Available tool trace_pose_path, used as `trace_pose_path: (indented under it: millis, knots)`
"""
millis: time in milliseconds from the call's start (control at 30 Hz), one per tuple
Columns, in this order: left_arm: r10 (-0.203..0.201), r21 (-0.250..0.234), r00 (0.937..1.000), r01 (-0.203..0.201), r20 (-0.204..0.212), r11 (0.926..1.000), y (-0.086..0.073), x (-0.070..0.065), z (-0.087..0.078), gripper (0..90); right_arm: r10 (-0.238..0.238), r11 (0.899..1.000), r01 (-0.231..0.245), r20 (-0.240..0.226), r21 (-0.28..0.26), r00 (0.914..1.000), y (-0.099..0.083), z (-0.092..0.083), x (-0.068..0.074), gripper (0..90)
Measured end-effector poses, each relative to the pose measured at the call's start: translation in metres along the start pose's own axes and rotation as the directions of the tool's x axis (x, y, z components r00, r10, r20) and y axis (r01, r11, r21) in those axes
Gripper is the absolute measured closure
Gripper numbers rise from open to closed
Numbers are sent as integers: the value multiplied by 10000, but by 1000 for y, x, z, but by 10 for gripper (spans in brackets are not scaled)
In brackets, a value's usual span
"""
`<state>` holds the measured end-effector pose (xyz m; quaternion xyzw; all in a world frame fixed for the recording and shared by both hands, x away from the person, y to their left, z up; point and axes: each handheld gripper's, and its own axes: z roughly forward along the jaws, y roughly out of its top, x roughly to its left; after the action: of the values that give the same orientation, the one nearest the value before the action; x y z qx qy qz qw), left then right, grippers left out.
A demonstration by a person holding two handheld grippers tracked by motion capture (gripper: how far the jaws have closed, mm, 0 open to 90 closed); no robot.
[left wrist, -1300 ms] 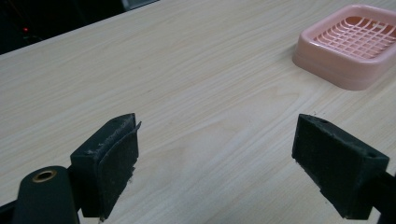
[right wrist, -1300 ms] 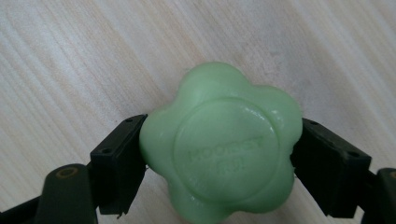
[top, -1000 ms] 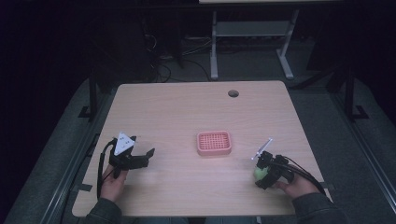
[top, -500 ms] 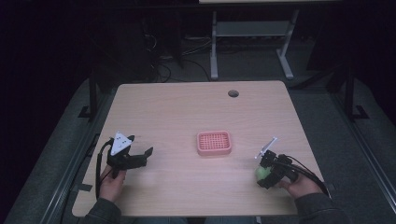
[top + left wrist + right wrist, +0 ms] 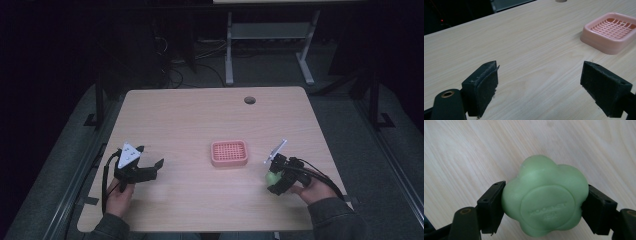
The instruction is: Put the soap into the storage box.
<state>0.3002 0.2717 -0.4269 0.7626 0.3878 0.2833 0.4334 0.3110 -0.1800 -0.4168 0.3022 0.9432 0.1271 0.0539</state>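
A green flower-shaped soap (image 5: 544, 197) is clamped between the two black jaws of my right gripper (image 5: 545, 203), which is shut on it just above the tabletop. In the high view that right gripper (image 5: 274, 178) and the green soap (image 5: 272, 177) sit near the table's front right. A pink soap dish (image 5: 229, 152) with a grid floor rests at the middle of the table, to the left of the soap. My left gripper (image 5: 151, 166) stands open at the front left with nothing between its jaws; its own view shows the pink soap dish (image 5: 611, 32) far right and ahead of the open left gripper (image 5: 546, 87).
The wooden table (image 5: 200, 120) has a round cable hole (image 5: 249, 100) near its back edge. Beyond it stand a metal desk frame (image 5: 265, 45) and cables on a dark floor. A person's hands hold both grippers at the front edge.
The right gripper with the soap has shifted slightly left and back toward the dish. The left gripper has stayed in place.
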Motion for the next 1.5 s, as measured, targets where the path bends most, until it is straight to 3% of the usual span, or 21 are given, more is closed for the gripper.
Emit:
trace_pose_path:
  millis: [133, 433, 900, 1500]
  knots:
    - [18, 21, 10000, -18, -3, 10000, 0, -1, -1, 143, -119, 9999, 119, 1, 70, 9999, 4, -2, -1, 260]
    - [207, 97, 9998, -207, 76, 9997, 0, -3, 2, 143, 45, 9996, -48, -98, -296, 9999, 10, -11, -13, 260]
    - [406, 277, 9989, -412, 223, 9988, -1, -9, 5, 143, -136, 9974, 125, -159, -708, 9998, 40, -30, -24, 260]
    - [326, 205, 9994, -329, 127, 9992, -1, -6, 4, 143, -278, 9964, 255, -280, -814, 9992, 56, -29, -33, 260]
